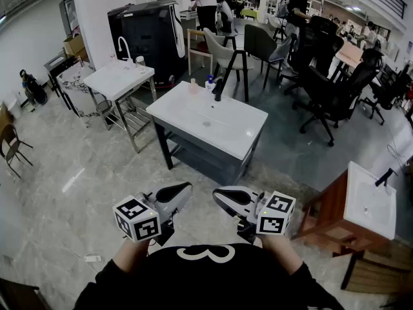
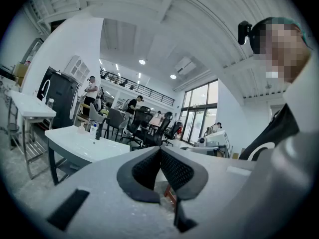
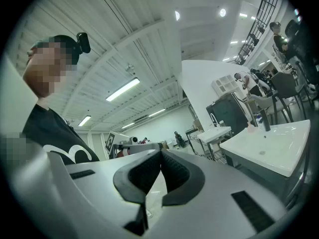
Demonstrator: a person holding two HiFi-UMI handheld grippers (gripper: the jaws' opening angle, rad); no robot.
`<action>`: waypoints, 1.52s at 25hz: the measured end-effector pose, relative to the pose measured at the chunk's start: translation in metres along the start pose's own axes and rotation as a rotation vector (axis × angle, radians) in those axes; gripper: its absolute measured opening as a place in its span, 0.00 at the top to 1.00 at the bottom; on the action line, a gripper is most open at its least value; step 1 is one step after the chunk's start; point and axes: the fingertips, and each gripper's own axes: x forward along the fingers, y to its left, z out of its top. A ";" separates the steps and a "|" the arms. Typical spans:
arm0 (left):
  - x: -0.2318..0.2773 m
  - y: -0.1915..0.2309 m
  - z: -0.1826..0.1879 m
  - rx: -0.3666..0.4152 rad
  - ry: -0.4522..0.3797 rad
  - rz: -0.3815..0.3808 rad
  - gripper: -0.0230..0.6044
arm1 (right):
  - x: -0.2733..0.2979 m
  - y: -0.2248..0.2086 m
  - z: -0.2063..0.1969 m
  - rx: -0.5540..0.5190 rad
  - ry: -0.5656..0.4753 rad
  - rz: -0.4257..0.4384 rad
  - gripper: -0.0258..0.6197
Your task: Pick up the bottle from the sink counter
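Note:
The bottle (image 1: 209, 82), white with a blue cap, stands at the far edge of the white sink counter (image 1: 242, 131), next to a black faucet (image 1: 218, 89) and a small pinkish bottle (image 1: 193, 86). In the left gripper view the bottle (image 2: 93, 128) shows small on the counter (image 2: 79, 146), far ahead. My left gripper (image 1: 186, 189) and right gripper (image 1: 218, 196) are held close to my body, well short of the counter, tips pointing toward each other. Both are shut with nothing between the pads (image 2: 172, 168), and the right gripper's fingertips (image 3: 172, 171) meet too.
A second white sink stand (image 1: 119, 79) is at the back left, and a third sink on a wooden cabinet (image 1: 371, 202) is at the right. Black office chairs (image 1: 329, 89) and people stand beyond the counter. Marbled floor (image 1: 84, 173) lies between me and the counter.

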 end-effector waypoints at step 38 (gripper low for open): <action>0.000 0.054 -0.001 -0.101 0.014 -0.042 0.94 | 0.046 -0.045 -0.005 0.069 0.032 -0.063 0.94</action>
